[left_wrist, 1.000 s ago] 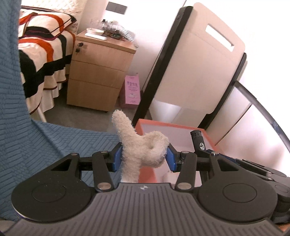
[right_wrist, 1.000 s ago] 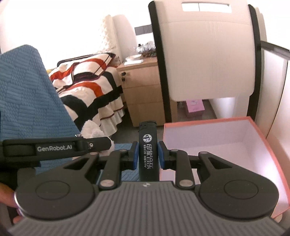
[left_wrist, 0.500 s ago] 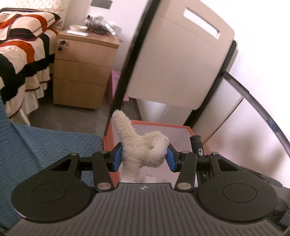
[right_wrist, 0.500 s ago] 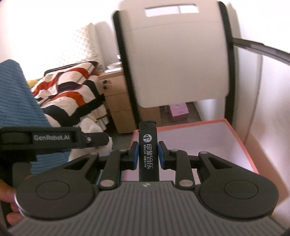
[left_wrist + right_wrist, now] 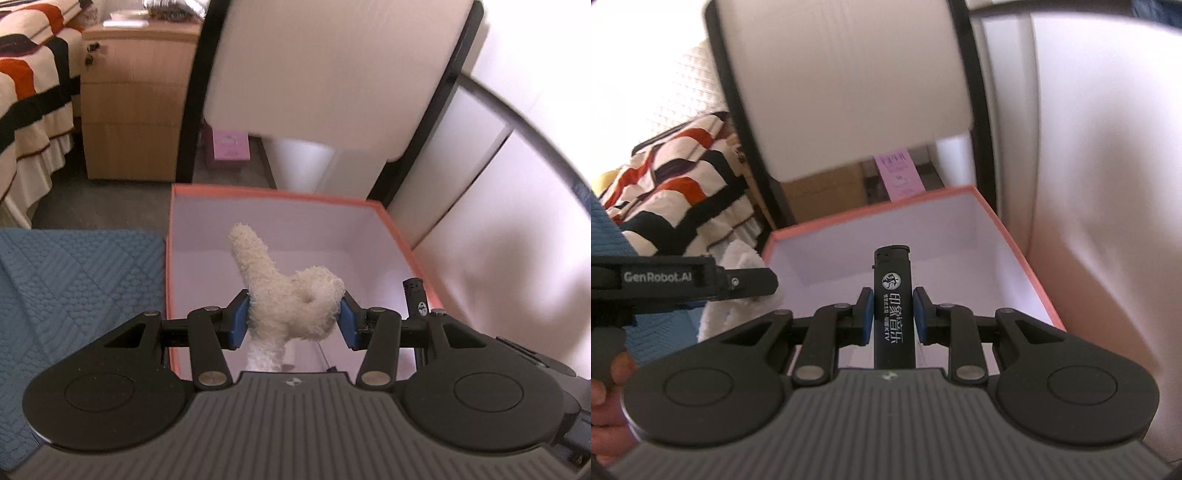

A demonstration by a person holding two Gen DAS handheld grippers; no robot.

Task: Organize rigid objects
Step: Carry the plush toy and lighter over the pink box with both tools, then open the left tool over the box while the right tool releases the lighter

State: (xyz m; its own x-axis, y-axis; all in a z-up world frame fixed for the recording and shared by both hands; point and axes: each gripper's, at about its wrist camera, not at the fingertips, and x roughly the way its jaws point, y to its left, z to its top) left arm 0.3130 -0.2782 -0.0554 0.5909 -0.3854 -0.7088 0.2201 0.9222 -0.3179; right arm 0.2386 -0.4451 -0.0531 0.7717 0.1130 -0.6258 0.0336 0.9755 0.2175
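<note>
1. Dropping too early is the main risk for the left hand-held gripper (image 5: 293,319). Its blue pads are clamped on a white plush toy (image 5: 288,295), which sits at the centre of the left wrist view over the near part of the orange box (image 5: 273,192). A soft, fuzzy toy may cling to a pad when the jaws part and then fall across the rim rather than inside.
2. The right hand-held gripper (image 5: 892,319) is closed tight on a black lighter (image 5: 892,306), held upright at the centre of the right wrist view with its cap towards the box (image 5: 1019,251) interior. Let go from up here, I judge the hard lighter could bounce on the bare white floor of the box or strike a wall.
3. The two tools are close together: the left one shows at the left edge of the right wrist view, and the lighter's top pokes up at the right of the left wrist view. They could knock each other over the box.
4. The box looks nearly bare, though something small and unclear lies at its near edge.
</note>
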